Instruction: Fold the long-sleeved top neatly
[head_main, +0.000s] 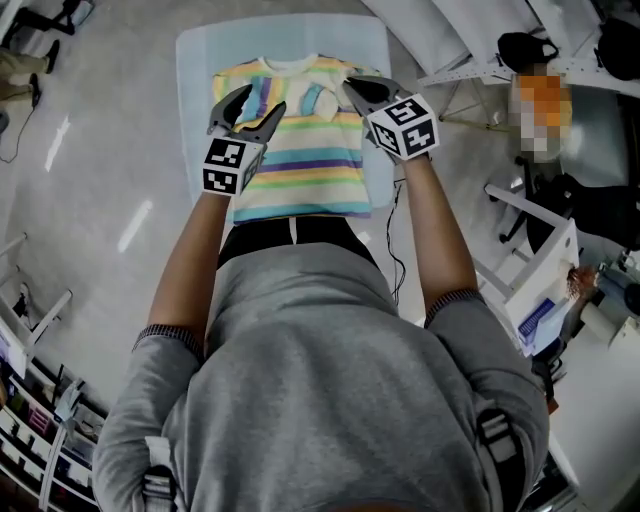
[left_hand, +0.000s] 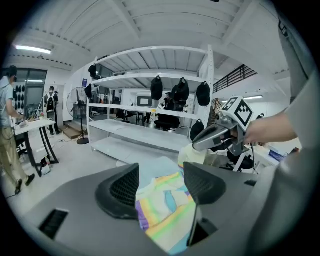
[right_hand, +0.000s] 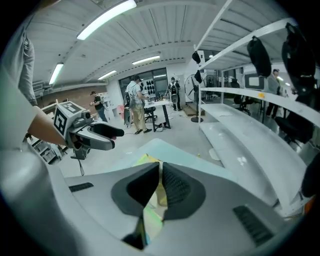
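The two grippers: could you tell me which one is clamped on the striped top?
The right gripper: its jaws pinch the striped top; the left gripper stands open.

In the head view, the table is hidden on the near side of the top by the person's torso. The far corners of the top are covered by the left gripper and the right gripper, so how the sleeves lie cannot be told. In the right gripper view, only a thin strip of the top is seen between the closed jaws. The people far beyond the top are too small to be described.
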